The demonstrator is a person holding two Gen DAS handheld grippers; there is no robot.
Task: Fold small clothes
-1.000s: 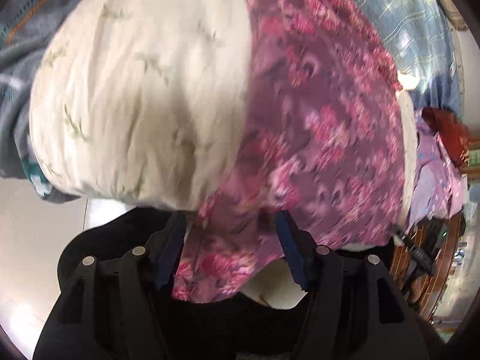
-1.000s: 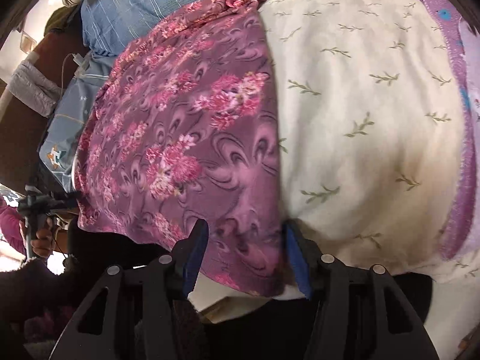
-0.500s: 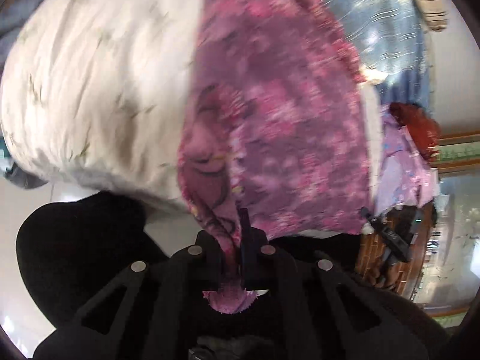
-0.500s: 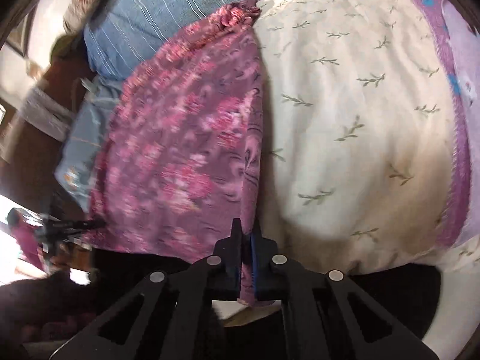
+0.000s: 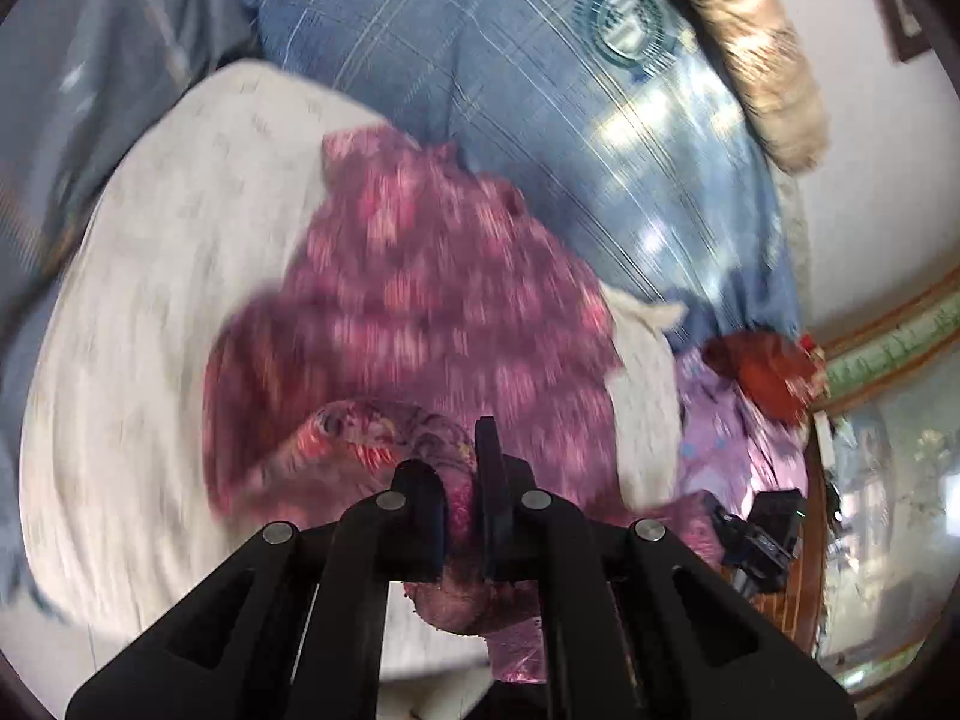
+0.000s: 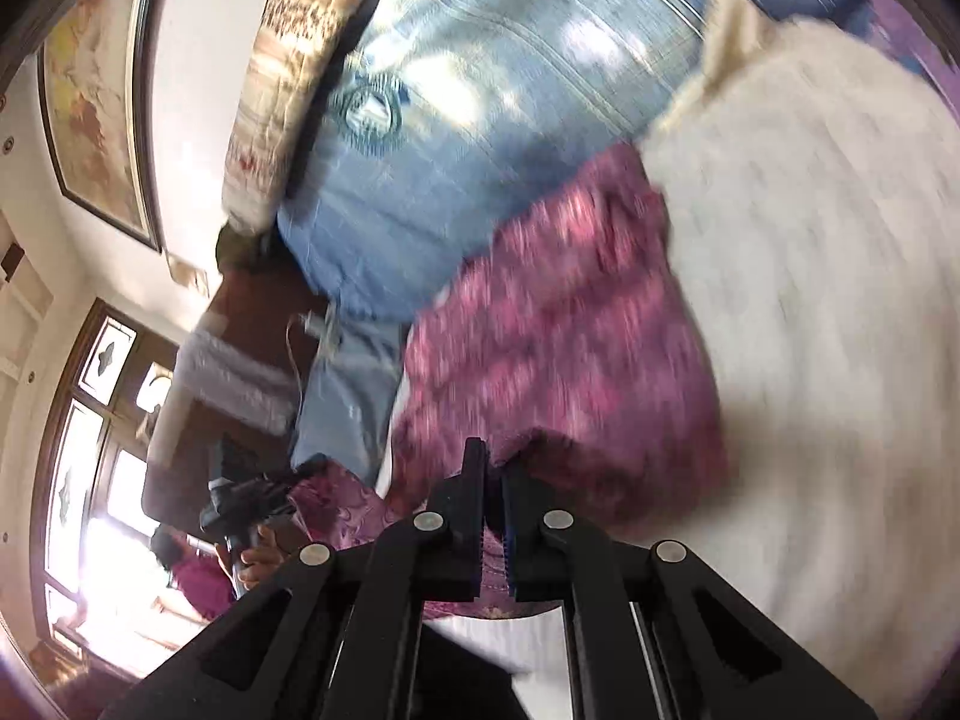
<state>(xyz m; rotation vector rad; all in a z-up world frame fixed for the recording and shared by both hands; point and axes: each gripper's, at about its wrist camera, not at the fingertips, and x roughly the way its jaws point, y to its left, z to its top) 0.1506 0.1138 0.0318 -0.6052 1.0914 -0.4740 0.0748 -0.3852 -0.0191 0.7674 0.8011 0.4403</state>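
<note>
Gripping the pink flowery cloth (image 5: 420,300), the left tongs (image 5: 461,510) were squeezed tight on its near edge, and a bunch of the cloth poked out under them. The right tongs (image 6: 493,516) were closed on the same cloth (image 6: 558,360) too, pinching another part of its near edge. The near part of the cloth curled up over the left tongs in a little roll. The rest of it lay on a cream sheet (image 5: 150,360) on the bed, and the sheet spread out wide on one side of it (image 6: 810,300). Behind the cloth sat a big blue checked pillow (image 5: 510,60), touching its far end. A tan rolled blanket (image 5: 756,60) lay past the pillow by the white wall. A red thing (image 5: 768,372) and some light purple cloth (image 5: 720,420) sat off to the side. In the right view, a hand (image 6: 258,558) held the other tongs. Both pictures were blurry.
</note>
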